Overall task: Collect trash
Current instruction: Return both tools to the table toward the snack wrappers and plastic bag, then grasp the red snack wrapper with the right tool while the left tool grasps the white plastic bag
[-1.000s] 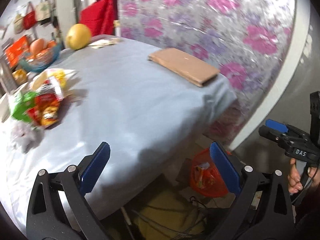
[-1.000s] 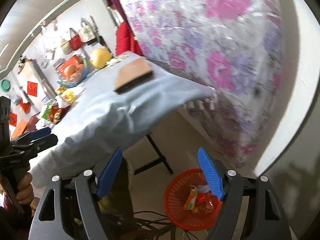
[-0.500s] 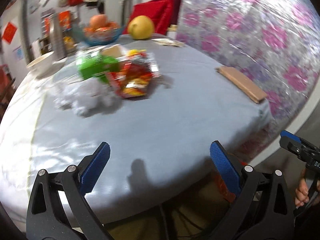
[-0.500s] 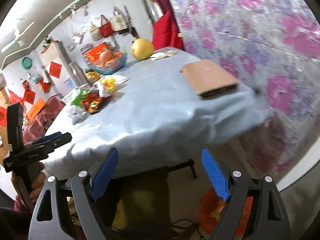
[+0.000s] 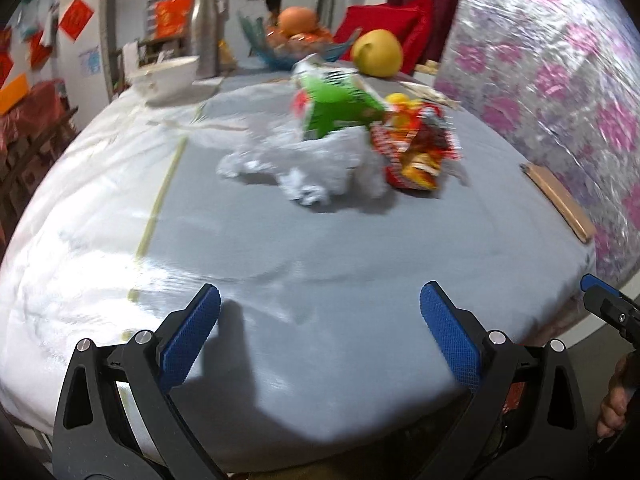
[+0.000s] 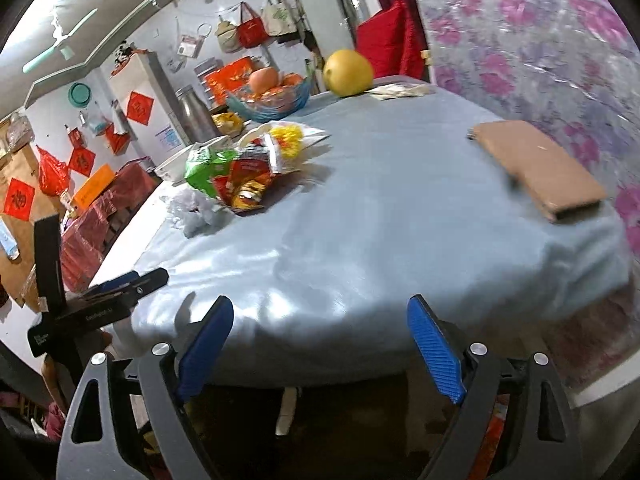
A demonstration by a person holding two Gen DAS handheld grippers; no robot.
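The right hand-held gripper hangs over the near edge of the table, its jaws just having widened, nothing between them. A heap of wrappers lies beside a crumpled plastic bag. A brown book sits at the right edge. The left hand-held gripper shows at the left.

Yellow pomelo by fruit bowl (blue glass); brown notebook at tbl edge, steel flask behind.
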